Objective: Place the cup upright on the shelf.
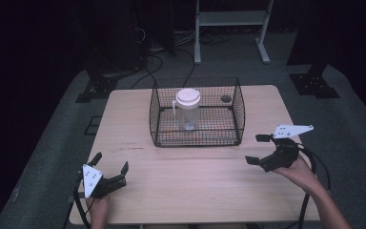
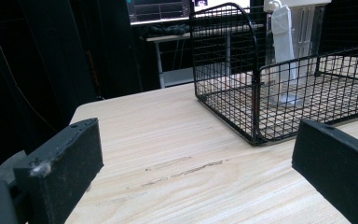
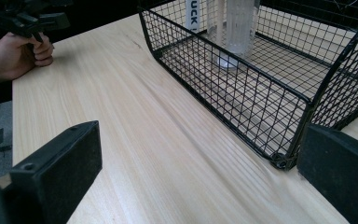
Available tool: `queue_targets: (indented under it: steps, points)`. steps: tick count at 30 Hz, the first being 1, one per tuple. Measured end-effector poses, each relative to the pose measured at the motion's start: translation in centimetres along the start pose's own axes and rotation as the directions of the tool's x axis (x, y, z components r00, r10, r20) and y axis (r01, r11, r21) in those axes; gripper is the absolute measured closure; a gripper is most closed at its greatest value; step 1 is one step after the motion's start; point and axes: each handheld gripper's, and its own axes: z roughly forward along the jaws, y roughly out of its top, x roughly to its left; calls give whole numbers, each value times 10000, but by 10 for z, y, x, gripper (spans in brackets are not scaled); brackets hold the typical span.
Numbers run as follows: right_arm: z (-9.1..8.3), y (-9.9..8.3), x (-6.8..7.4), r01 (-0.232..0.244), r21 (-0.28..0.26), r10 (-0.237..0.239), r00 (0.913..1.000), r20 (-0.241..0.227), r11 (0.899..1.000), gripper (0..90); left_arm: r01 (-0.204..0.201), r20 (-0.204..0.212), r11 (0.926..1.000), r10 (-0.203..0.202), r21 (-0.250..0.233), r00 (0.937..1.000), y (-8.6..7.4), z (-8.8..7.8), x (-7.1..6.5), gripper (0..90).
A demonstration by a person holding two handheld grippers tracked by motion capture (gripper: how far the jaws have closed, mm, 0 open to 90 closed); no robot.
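A black wire basket (image 1: 198, 136) stands on the far middle of the light wooden table (image 1: 181, 181). Inside it a clear plastic jug (image 1: 188, 112) with a white lid and a handle stands upright. My left gripper (image 1: 110, 162) rests open near the front left corner, with nothing between its jaws. At the right, my right gripper (image 1: 256, 149) is also open and empty, a short way from the basket's front right corner. The left gripper view has my left gripper (image 2: 198, 140) facing the basket (image 2: 223, 70) and jug (image 2: 284, 51). Past my right gripper (image 3: 196, 154) stand the basket (image 3: 242, 93) and jug (image 3: 233, 28).
A small dark round object (image 1: 226, 98) lies in the basket's back right corner. In the right gripper view, the person's other hand (image 3: 18, 56) sits at the table's far edge. A metal stand (image 1: 231, 19), cables and black bases (image 1: 314, 83) are on the floor beyond.
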Motion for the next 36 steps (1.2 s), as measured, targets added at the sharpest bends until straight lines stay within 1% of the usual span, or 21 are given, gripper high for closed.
queue_targets:
  steps: [7,9,12,26,33,36]
  points:
    - [-3,-4,3,11,25,-11,10000,16,10000,0,-11,-1,10000,11,-8,10000,0,0,0,9]
    - [-4,-5,4,-16,-68,16,10000,11,10000,0,-12,-2,10000,12,-5,10000,0,0,0,9]
    - [-5,-8,5,-39,-70,39,10000,34,10000,0,-10,-4,10000,10,-12,10000,0,0,0,9]
    - [-12,-31,9,-406,-255,410,9990,155,9989,0,-19,-32,10000,19,8,10000,0,0,0,9]
    - [-11,-40,14,-461,-278,465,9988,164,9986,0,4,-22,10000,-4,12,10000,0,0,0,9]
    - [-10,-47,17,-445,-301,451,9988,204,9986,0,-5,-13,10000,5,6,10000,0,0,0,9]
